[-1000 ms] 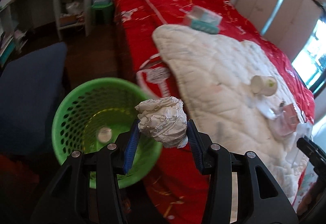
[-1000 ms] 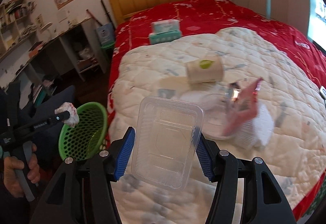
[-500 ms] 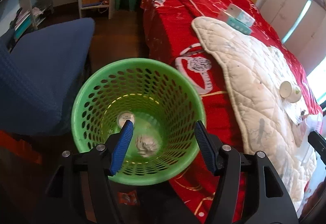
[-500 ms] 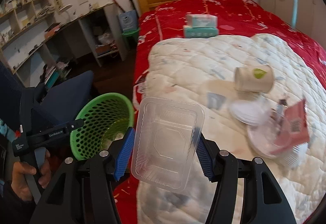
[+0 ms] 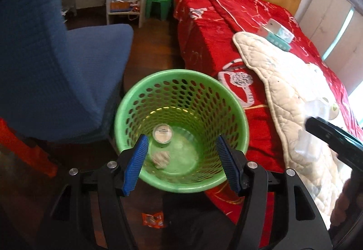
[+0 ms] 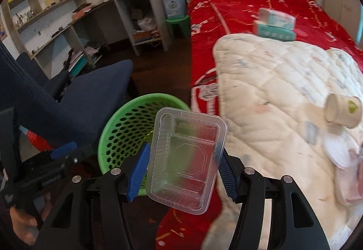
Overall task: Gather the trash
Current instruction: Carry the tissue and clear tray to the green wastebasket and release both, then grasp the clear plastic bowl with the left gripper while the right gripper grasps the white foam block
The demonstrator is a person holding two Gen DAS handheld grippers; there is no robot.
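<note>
A green perforated trash basket (image 5: 181, 82) stands on the floor beside the bed. A crumpled paper ball (image 5: 161, 159) and a small round cup (image 5: 162, 134) lie in its bottom. My left gripper (image 5: 181, 162) is open and empty just above the basket's near rim. My right gripper (image 6: 181, 170) is shut on a clear plastic tray (image 6: 186, 159), held above the bed's edge next to the basket (image 6: 127, 129). A paper cup (image 6: 343, 110) and wrappers (image 6: 347, 168) lie on the white quilt (image 6: 272, 102).
A blue chair (image 5: 56, 73) stands left of the basket. The red bed (image 5: 215, 29) is on the right with a tissue box (image 5: 278, 33) on it. A red wrapper (image 5: 153, 219) lies on the floor. A desk with shelves (image 6: 68, 23) lines the far wall.
My left gripper opened and the paper ball dropped into the basket. My right gripper carried the clear tray left, from over the quilt toward the basket.
</note>
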